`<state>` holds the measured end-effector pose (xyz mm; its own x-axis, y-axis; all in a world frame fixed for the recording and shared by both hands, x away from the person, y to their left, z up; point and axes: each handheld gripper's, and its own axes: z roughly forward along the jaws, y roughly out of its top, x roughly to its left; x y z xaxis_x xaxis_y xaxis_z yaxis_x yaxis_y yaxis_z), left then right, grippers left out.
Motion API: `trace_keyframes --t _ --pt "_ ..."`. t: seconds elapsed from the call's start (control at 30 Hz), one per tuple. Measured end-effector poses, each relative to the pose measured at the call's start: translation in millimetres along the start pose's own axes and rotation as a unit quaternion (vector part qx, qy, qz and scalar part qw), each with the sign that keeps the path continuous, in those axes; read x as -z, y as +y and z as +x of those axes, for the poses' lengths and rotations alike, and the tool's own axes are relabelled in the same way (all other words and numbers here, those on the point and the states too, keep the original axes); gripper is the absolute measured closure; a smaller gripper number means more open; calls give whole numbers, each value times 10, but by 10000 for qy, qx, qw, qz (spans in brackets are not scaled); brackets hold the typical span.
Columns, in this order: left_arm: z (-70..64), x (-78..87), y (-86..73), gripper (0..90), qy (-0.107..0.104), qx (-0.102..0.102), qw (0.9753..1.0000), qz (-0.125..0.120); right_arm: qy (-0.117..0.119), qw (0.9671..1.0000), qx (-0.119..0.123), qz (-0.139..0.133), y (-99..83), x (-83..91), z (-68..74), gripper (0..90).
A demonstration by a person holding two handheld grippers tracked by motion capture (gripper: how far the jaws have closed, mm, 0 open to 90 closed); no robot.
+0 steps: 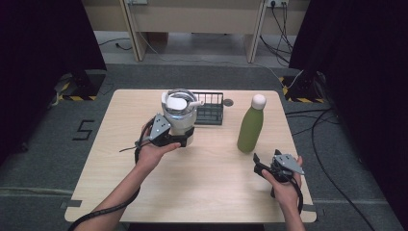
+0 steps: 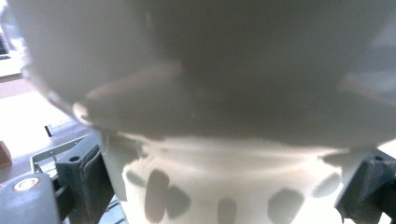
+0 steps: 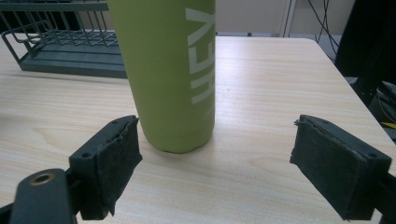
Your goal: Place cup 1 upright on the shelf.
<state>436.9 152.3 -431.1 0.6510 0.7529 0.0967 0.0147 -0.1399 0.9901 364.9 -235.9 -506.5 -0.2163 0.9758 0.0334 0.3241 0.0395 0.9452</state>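
Two grippers are in your hands over a light wooden table (image 1: 202,183). Take the green bottle (image 1: 250,126) as the landmark: it stands upright, long axis vertical, white cap at the top, toward the right side of the table. In the right gripper view, white lettering runs up its side.

Your right gripper (image 1: 262,163) sits just in front of the bottle and slightly to its right, jaws spread wide with nothing between them. In the right gripper view the bottle's base (image 3: 175,140) stands beyond the two black pads, nearer the left one, not touching either.

Left of the bottle, your left gripper (image 1: 179,139) is closed around the lower white part of a jug-like container (image 1: 179,113) with a clear upper body and a white lid. It stands upright, and a short white spout or handle points toward the bottle. In the left gripper view the container (image 2: 224,186) is blurred, with a dark jaw at each side.

Behind the container, left of the bottle, sits a dark wire rack (image 1: 210,108). Around the table lies grey floor (image 1: 43,144), with black curtains on both sides and cables on the right.
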Motion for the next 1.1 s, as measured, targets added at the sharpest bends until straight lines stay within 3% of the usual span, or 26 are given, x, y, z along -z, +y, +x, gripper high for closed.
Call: trace_keyframes --t 1.1 --pt "142 -170 129 101 151 -17 9999 -27 15 10000 10 10 -6 0 12 149"
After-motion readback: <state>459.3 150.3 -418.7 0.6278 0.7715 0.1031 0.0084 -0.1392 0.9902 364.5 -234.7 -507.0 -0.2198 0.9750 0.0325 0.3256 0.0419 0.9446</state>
